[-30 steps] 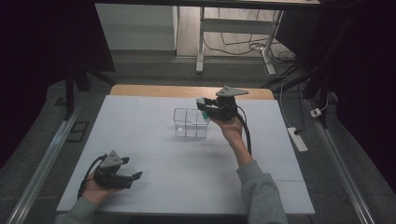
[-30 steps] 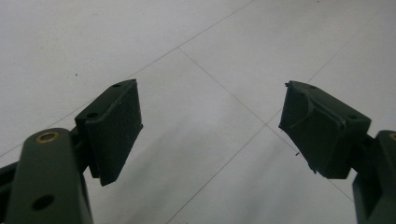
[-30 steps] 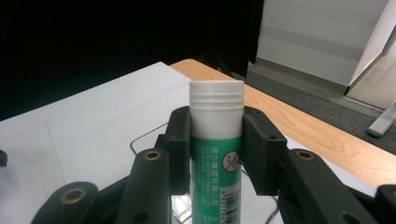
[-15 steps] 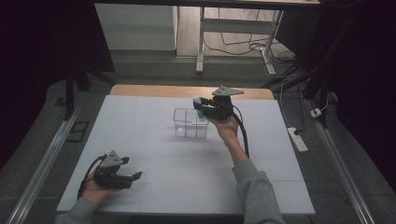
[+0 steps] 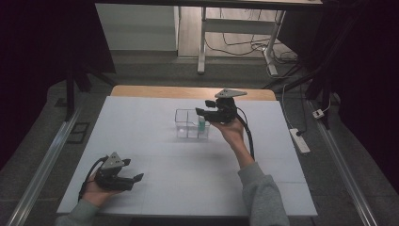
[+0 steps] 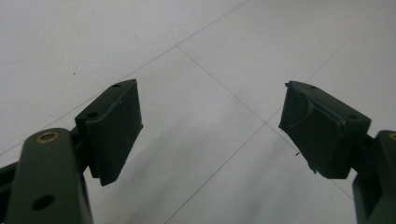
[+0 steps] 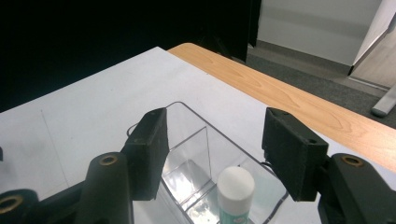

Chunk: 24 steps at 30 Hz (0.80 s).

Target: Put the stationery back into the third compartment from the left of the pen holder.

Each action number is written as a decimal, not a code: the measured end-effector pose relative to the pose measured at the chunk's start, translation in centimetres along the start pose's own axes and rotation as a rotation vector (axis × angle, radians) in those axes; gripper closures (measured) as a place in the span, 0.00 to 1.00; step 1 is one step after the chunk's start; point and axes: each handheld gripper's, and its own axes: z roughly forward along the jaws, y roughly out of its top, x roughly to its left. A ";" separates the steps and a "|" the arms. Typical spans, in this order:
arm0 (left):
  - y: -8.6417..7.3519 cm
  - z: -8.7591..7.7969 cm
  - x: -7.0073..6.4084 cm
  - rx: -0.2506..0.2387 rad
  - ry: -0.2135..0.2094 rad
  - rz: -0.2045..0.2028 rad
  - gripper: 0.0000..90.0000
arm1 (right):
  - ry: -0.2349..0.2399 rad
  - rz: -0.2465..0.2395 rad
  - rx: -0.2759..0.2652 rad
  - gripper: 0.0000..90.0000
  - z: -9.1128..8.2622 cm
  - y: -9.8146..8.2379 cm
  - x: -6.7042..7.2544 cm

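1. High view: a white desk (image 5: 188, 160) with a bare wooden strip along its far edge. A clear box (image 5: 190, 124) with inner dividers stands on it, a little beyond the middle. A small bottle (image 5: 202, 124), teal with a white cap, stands upright in the box's right-hand compartment. The right gripper (image 5: 203, 113) is held in the air at the right end of the box, pointing left, its tips above the bottle; its grey plate is on top and its cable runs down along the forearm. The left gripper (image 5: 137, 178) rests low at the near left corner of the desk, well apart from the box, pointing right. Past the desk is a grey floor with cables and a power strip (image 5: 299, 140).

2. Left gripper view: the 2 fingers (image 6: 114, 128) stand wide apart with nothing between them. Below them lies bare white desk (image 6: 196, 65), crossed by thin seam lines.

3. Right gripper view: the 2 fingers (image 7: 149, 151) are spread wide, holding nothing. Between them and lower down sits the box (image 7: 196, 154), its divider walls visible. The bottle (image 7: 236, 189) stands upright inside, its white cap (image 7: 236, 182) in the gap between the fingers, touching neither. The wooden strip (image 7: 289, 100) runs beyond.
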 end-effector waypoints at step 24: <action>0.0 0.0 -0.1 0.001 0.002 0.002 0.22 | 0.004 -0.046 0.034 0.45 -3.4 -1.6 0.7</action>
